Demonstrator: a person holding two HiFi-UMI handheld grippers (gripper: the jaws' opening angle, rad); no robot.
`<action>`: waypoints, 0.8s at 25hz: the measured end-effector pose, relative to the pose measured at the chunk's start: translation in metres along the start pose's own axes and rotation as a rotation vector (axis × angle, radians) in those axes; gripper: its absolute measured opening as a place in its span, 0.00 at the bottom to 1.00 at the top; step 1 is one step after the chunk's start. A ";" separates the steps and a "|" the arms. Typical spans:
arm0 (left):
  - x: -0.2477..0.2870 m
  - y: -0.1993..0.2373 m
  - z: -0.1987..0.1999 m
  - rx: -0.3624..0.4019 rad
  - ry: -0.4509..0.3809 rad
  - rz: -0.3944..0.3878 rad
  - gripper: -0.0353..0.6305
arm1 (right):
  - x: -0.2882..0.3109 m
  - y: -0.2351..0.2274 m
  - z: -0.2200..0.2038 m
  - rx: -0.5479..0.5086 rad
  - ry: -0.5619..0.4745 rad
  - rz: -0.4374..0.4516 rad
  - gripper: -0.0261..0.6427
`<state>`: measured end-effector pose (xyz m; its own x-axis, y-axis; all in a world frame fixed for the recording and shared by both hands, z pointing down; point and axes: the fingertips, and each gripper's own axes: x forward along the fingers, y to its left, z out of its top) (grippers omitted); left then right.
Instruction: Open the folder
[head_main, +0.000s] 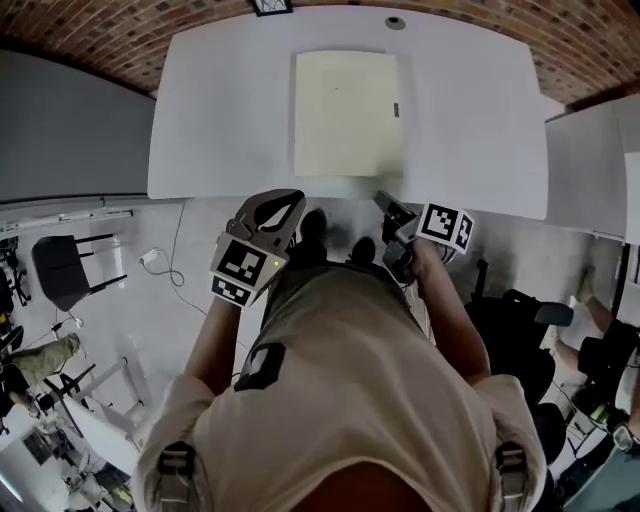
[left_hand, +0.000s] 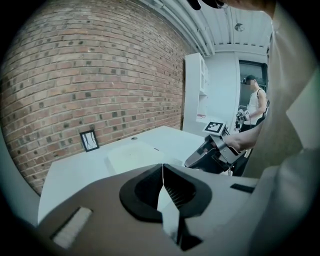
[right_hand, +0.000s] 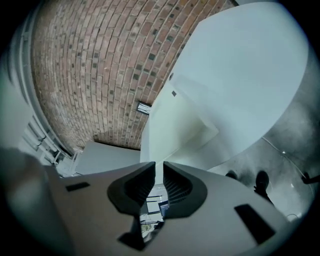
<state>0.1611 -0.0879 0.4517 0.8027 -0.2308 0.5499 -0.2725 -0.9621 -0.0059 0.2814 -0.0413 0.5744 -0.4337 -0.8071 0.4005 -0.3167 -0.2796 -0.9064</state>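
Observation:
A closed cream folder (head_main: 347, 112) lies flat in the middle of the white table (head_main: 220, 110), with a small dark tab on its right edge. Both grippers hang in front of the table's near edge, apart from the folder. My left gripper (head_main: 287, 198) is shut and empty, its jaws meeting in its own view (left_hand: 162, 169) with the folder (left_hand: 131, 154) beyond. My right gripper (head_main: 386, 199) is shut too, with nothing between its jaws (right_hand: 159, 169), and points at the folder (right_hand: 175, 127). The left gripper view also shows the right gripper (left_hand: 206, 156) held in a hand.
A small framed picture (head_main: 271, 6) leans on the brick wall at the table's far edge, beside a round disc (head_main: 396, 22). A second white table (head_main: 592, 160) stands to the right. A black chair (head_main: 62, 268) and cables sit on the floor at left. A person (left_hand: 256, 102) stands far off.

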 end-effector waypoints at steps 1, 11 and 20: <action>-0.001 0.007 -0.003 0.001 -0.006 -0.005 0.06 | 0.006 -0.002 0.000 0.014 -0.002 -0.012 0.06; 0.008 0.060 -0.038 0.147 -0.001 -0.126 0.06 | 0.032 -0.024 0.016 0.199 -0.220 -0.156 0.33; 0.013 0.088 -0.057 0.238 -0.003 -0.221 0.06 | 0.025 -0.044 0.032 0.415 -0.435 -0.168 0.33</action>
<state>0.1173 -0.1677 0.5058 0.8305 -0.0122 0.5568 0.0402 -0.9958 -0.0817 0.3115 -0.0656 0.6195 0.0047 -0.8481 0.5298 0.0414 -0.5292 -0.8475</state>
